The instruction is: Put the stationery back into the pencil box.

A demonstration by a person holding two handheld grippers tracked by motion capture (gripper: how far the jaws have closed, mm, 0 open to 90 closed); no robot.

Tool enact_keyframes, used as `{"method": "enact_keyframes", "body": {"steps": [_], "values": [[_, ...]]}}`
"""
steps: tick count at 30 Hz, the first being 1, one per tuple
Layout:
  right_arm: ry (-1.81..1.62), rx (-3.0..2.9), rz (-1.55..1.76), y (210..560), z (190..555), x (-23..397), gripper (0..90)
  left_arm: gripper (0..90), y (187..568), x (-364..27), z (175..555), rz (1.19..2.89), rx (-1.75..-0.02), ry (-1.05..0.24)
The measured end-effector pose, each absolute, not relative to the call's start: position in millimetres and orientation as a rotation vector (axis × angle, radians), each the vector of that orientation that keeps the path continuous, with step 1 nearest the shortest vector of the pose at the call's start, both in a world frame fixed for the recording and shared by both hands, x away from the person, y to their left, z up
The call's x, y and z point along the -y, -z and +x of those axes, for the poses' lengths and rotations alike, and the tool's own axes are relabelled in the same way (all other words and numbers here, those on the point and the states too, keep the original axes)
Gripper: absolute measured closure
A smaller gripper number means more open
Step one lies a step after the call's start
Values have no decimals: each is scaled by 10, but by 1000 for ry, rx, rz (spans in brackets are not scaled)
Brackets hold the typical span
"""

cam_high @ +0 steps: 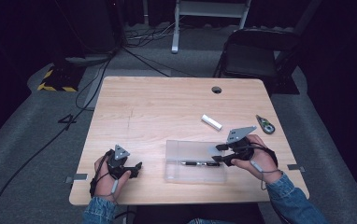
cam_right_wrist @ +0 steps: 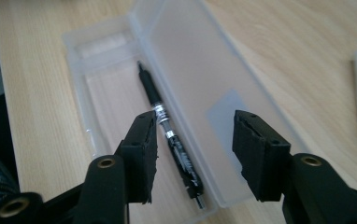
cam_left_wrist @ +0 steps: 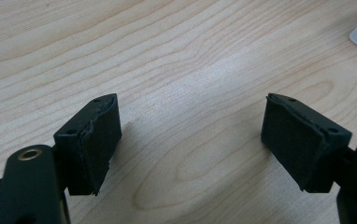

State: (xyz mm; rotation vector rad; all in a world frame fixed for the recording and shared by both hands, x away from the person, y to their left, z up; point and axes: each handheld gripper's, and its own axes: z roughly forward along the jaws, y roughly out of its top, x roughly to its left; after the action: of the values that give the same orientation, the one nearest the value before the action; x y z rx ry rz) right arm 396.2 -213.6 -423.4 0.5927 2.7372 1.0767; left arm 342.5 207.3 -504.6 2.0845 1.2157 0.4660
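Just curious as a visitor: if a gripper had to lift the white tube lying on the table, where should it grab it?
Probably across the middle of the white tube, from straight above: it lies flat with bare table on both long sides.

bare surface lies ahead of the left gripper, while the open clear case with its pen sits right under the right gripper.
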Motion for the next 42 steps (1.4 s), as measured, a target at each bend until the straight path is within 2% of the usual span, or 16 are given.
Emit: {"method": "enact_keyframes", "body": {"steps": [7,17,42], "values": [[-1115,-2653,705,4128,4053,2343,465,197,5045,-2055,3466,2088,-1216,-465],[-1068,-2517,927,4080,4402,2777,404,189,5043,-2054,3471,2092,-1216,-464],[-834,-2296,1314,4330,5123,3604,339,142,5051,-2043,3476,2097,-1214,-458]]}}
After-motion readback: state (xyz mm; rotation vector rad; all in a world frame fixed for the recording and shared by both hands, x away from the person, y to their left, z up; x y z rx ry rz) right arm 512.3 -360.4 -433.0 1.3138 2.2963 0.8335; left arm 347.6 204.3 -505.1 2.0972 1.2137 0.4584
